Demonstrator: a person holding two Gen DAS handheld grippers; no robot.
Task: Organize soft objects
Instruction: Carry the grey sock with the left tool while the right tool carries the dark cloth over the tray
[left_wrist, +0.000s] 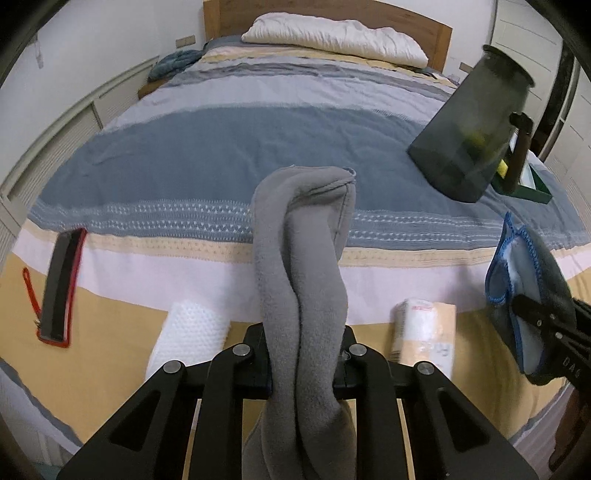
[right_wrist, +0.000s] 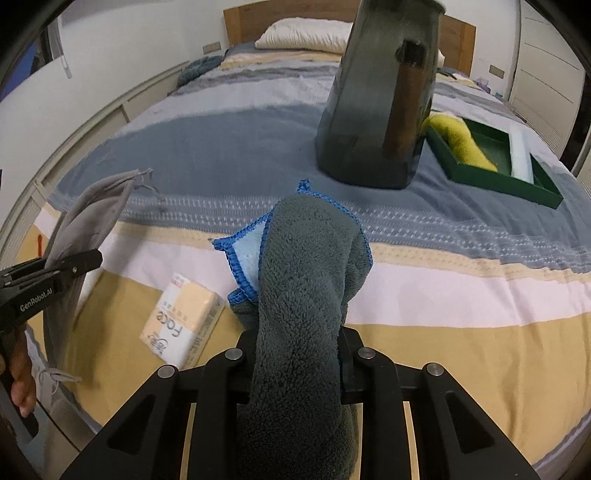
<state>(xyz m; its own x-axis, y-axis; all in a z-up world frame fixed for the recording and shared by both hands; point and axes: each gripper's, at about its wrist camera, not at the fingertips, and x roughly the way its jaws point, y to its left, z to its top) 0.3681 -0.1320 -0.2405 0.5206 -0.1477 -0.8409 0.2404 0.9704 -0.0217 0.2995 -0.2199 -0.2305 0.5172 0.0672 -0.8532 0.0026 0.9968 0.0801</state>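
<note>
My left gripper (left_wrist: 303, 363) is shut on a light grey fleece cloth (left_wrist: 301, 266) and holds it above the bed's near end; the cloth also shows in the right wrist view (right_wrist: 86, 229). My right gripper (right_wrist: 300, 356) is shut on a dark grey fluffy towel with blue edging (right_wrist: 306, 266); the towel also shows at the right of the left wrist view (left_wrist: 528, 291). A dark green tray (right_wrist: 506, 181) on the bed's right side holds a rolled yellow-green cloth (right_wrist: 461, 142) and a white item.
A tall dark translucent pitcher (right_wrist: 373, 110) with a brown handle stands on the striped bedspread (left_wrist: 221, 147) beside the tray. A tissue pack (right_wrist: 184, 319), a white textured roll (left_wrist: 192, 332) and a black-and-red pouch (left_wrist: 61, 284) lie near the front edge. A pillow (left_wrist: 332, 37) lies at the headboard.
</note>
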